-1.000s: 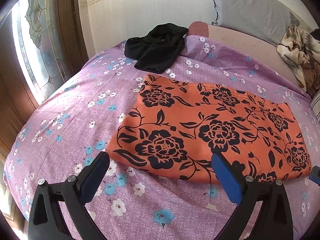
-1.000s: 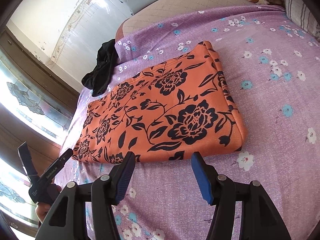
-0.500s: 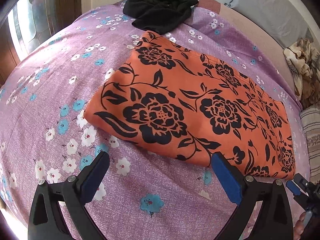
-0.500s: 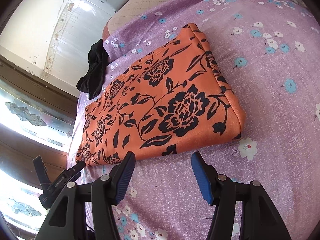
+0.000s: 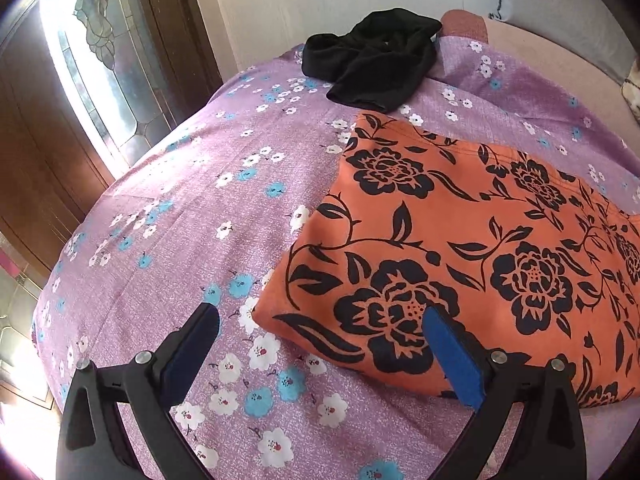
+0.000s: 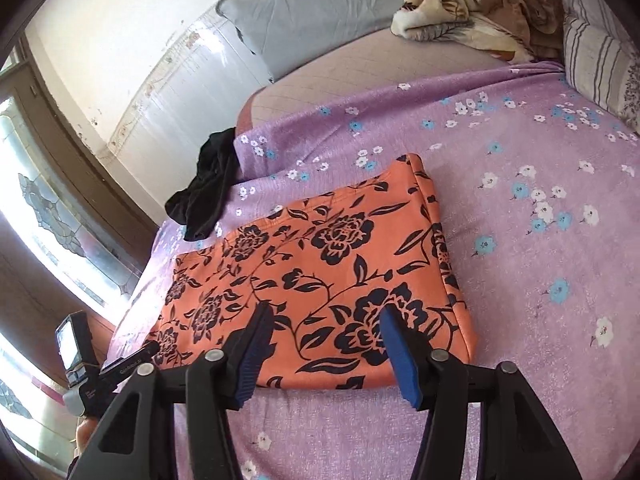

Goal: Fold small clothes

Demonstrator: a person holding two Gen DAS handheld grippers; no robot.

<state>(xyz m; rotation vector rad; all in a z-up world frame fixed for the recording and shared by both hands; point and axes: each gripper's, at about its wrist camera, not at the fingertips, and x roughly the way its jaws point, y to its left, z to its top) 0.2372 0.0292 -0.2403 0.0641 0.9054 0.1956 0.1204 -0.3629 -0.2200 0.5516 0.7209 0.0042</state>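
Left wrist view shows the orange cloth with black flower print (image 5: 460, 248) lying flat as a neat folded rectangle on the purple flowered bedsheet (image 5: 180, 216). The left gripper (image 5: 320, 336) hangs over its near-left corner, jaws wide apart, holding nothing. The right gripper (image 6: 326, 340) hovers over the near edge, likewise spread and empty. A crumpled black garment (image 5: 372, 60) beyond looks unfolded, probably left to do.
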